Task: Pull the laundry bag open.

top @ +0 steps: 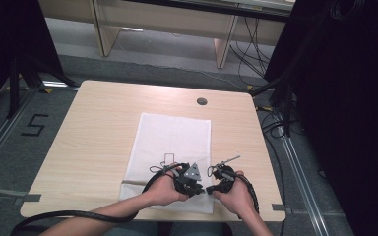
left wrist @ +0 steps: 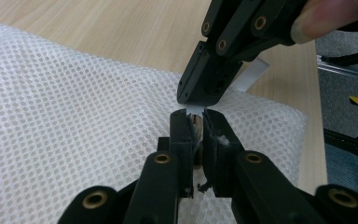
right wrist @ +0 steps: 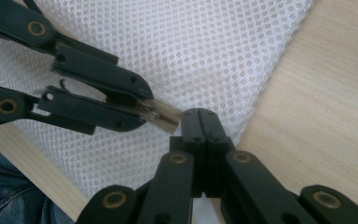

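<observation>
Left gripper [left wrist: 195, 122]: jaws nearly closed, pinching a small clear tab [right wrist: 162, 115].
Right gripper [right wrist: 199, 122]: jaws pressed closed on a white strip [left wrist: 251, 76], tip to tip with the left.
Mesh [top: 174, 137]: white, flat under both grippers.
Surface [top: 98, 128]: pale wood.

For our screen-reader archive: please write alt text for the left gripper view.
Two black tools meet tip to tip over a white mesh bag on a wooden table: the left tool pinches a small tab, and the right tool comes down from above, closed on its white end.

Lab/test rig: black curtains [top: 354, 98]; floor cables [top: 275, 123] (taped "5" [top: 33, 125]).
</observation>
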`<action>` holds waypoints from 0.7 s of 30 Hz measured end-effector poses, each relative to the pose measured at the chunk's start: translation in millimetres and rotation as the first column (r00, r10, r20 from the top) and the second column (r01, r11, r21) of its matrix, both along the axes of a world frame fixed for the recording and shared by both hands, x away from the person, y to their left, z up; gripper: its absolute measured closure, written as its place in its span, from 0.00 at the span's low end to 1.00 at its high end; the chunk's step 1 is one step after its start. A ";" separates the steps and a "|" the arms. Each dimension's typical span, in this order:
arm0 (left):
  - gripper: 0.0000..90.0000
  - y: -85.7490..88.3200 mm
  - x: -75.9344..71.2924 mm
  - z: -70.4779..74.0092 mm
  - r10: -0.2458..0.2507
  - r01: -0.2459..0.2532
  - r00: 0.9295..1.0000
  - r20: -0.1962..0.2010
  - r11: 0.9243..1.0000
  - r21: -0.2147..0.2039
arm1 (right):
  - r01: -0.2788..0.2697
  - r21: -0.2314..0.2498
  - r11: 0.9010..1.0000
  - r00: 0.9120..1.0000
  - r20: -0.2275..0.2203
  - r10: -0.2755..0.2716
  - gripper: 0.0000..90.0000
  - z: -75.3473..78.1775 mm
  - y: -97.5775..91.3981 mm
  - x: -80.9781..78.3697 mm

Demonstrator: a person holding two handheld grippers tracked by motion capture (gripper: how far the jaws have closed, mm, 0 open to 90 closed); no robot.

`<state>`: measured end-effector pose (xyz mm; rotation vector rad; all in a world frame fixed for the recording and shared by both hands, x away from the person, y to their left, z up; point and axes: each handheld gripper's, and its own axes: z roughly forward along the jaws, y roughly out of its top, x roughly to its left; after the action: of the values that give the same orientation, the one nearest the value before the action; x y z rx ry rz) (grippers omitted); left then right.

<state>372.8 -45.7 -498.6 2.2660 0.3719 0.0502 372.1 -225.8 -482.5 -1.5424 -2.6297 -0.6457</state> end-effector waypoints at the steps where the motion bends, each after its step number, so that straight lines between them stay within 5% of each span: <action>1: 0.92 0.8 -0.3 0.1 0.002 -0.002 1.000 0.001 1.000 -0.003 | -0.008 0.001 1.000 1.000 0.006 0.008 1.00 -0.3 -0.3 0.4; 6: 0.92 2.0 -1.0 -1.4 0.016 -0.017 1.000 -0.020 1.000 -0.023 | 0.000 0.001 1.000 1.000 -0.003 0.000 1.00 0.4 0.2 -0.5; 21: 0.92 3.9 -1.9 3.8 0.005 -0.005 1.000 0.001 1.000 -0.003 | 0.004 0.003 1.000 1.000 0.004 -0.005 1.00 -0.3 -0.4 -0.5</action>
<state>370.9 -41.8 -494.8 2.2617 0.3771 0.0530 371.5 -226.3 -482.8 -1.5482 -2.6271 -0.6536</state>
